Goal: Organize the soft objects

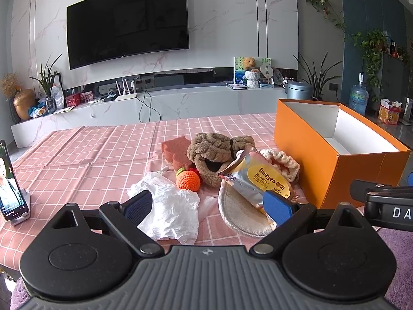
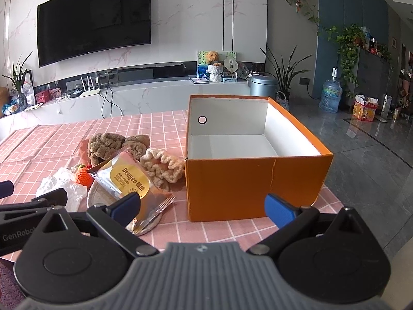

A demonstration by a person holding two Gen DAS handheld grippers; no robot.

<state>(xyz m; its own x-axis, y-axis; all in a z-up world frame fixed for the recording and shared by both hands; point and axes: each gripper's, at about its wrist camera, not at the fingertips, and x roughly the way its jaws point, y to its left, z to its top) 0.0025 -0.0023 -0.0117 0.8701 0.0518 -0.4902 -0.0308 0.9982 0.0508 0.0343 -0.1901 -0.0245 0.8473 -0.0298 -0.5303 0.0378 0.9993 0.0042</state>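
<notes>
Left gripper, nearest the lens in the left wrist view: jaws spread wide and pinching nothing, one blue pad over a crumpled white plastic bag, the other over the near edge of a foil packet. Right gripper: jaws likewise spread and empty, the left pad beside the packet's crimped end, the right pad in front of the orange box.

Soft objects, all lying in one loose pile on the pink checked tablecloth, just left of the box: the packet, resting on a round beige pad; a crocheted orange fruit; a brown knitted item; a cream knitted item, touching or nearly touching the box wall; a reddish sponge behind.

Progress: the white interior of the box appears bare, so sorting has seemingly not begun; every item is left to move.

Legible writing: "Deeyeo" with Chinese characters on the packet's yellow label; "GenRobo…" and "DA…" on the gripper bodies. A phone on a stand shows video at far left.
</notes>
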